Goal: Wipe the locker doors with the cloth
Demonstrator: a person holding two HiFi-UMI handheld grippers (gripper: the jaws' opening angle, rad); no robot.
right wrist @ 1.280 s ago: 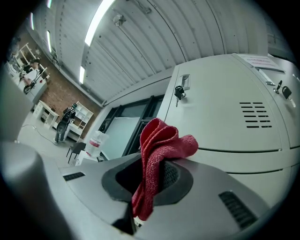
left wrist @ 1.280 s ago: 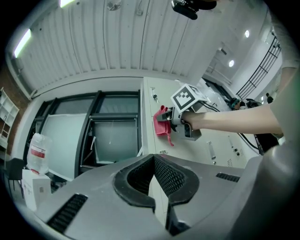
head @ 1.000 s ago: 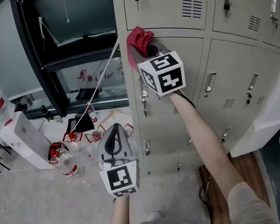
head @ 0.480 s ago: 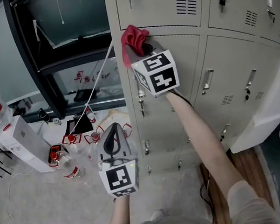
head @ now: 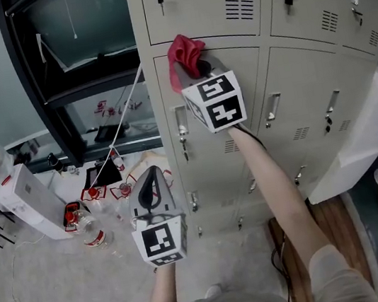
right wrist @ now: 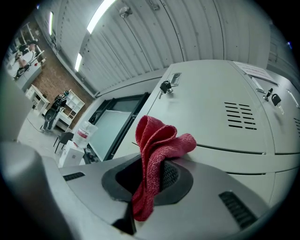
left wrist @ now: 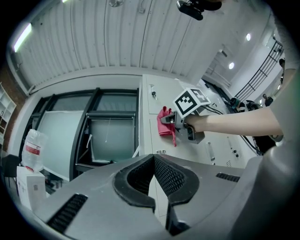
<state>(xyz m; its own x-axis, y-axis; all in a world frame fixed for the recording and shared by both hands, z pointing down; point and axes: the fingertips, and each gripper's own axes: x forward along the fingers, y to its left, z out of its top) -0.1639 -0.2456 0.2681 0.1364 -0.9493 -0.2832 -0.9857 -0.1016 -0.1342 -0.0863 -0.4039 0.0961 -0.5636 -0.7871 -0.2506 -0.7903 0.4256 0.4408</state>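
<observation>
Pinching the cloth (right wrist: 158, 140), right gripper (right wrist: 150, 182) jaws show clearest in its view — left gripper (left wrist: 155, 180) jaws together.

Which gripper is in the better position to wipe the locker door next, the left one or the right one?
Right. The right gripper is shut on the red cloth, at the locker door. The left gripper is shut, empty, and held lower, away from that door.

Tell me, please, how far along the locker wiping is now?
Done: nothing shows which doors are already clean. In hand: the right gripper, shut on the red cloth, holds it against the top edge of a middle-row locker door. Left: that door's face and the neighbouring doors. The left gripper hangs shut and empty.
</observation>
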